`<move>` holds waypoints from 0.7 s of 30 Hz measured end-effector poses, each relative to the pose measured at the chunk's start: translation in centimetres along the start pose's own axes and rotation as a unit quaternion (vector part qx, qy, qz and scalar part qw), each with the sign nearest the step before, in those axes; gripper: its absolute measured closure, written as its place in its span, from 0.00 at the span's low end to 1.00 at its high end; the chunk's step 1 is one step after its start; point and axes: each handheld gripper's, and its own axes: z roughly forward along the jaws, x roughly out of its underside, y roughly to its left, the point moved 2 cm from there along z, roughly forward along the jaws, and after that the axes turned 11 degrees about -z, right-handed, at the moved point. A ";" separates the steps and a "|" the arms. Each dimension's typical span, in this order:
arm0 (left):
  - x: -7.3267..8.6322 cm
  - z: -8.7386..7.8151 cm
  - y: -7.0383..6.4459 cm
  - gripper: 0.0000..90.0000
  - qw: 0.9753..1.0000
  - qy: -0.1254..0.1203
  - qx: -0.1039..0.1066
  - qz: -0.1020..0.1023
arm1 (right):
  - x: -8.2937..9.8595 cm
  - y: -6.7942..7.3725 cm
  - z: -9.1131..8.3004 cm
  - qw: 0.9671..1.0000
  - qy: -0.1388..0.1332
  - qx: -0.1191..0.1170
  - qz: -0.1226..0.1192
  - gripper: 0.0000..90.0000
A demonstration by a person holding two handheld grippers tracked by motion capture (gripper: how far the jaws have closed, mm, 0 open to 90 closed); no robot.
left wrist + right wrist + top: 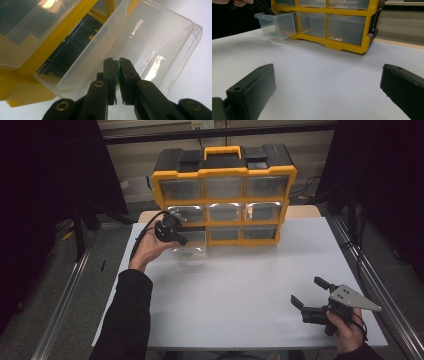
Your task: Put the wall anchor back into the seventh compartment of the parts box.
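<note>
A yellow organiser (223, 171) with clear drawers stands at the back of the white table (240, 285). Its bottom-left drawer (190, 252) is pulled out onto the table. My left gripper (183, 241) hangs over that drawer's rim, jaws pointing down into it. In the left gripper view the left gripper (117, 61) is shut on a thin green piece (116, 75) above the drawer (160, 42). A green speck (273, 34) lies low in the drawer (277, 25). My right gripper (306, 290) rests at the front right, open and holding nothing (328, 72).
The organiser (342, 47) has three rows of closed clear drawers and a carry handle (222, 152) on top. Open white tabletop lies between the drawer and my right gripper. Metal rails run along both sides of the table.
</note>
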 end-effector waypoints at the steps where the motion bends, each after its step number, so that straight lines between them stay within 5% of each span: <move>1: -0.1 -0.1 0.2 0.94 1.000 0.010 -0.002 0.014 | 0.0 0.0 0.0 1.000 0.001 -0.001 0.001 0.00; 2: -0.1 0.1 0.1 0.94 1.000 0.001 -0.001 0.002 | 0.0 0.0 0.0 1.000 0.001 -0.002 -0.001 0.00; 7: 0.0 0.5 0.3 0.94 1.000 0.017 0.002 0.005 | 0.0 0.0 0.0 1.000 0.001 0.000 0.001 0.00; 11: -0.2 0.7 0.2 0.94 1.000 -0.009 0.006 -0.014 | 0.0 0.0 0.0 1.000 0.001 0.001 0.001 0.00; 13: -0.2 0.6 0.3 0.93 1.000 0.005 0.006 0.005 | 0.0 0.0 0.0 1.000 0.000 0.003 0.000 0.00; 17: -0.1 0.9 0.1 0.93 1.000 -0.005 0.009 -0.014 | 0.0 0.0 0.0 1.000 0.000 0.005 0.002 0.00; 21: -0.1 0.4 0.3 0.88 1.000 -0.006 0.011 -0.004 | 0.0 0.0 0.0 1.000 0.000 0.005 0.001 0.00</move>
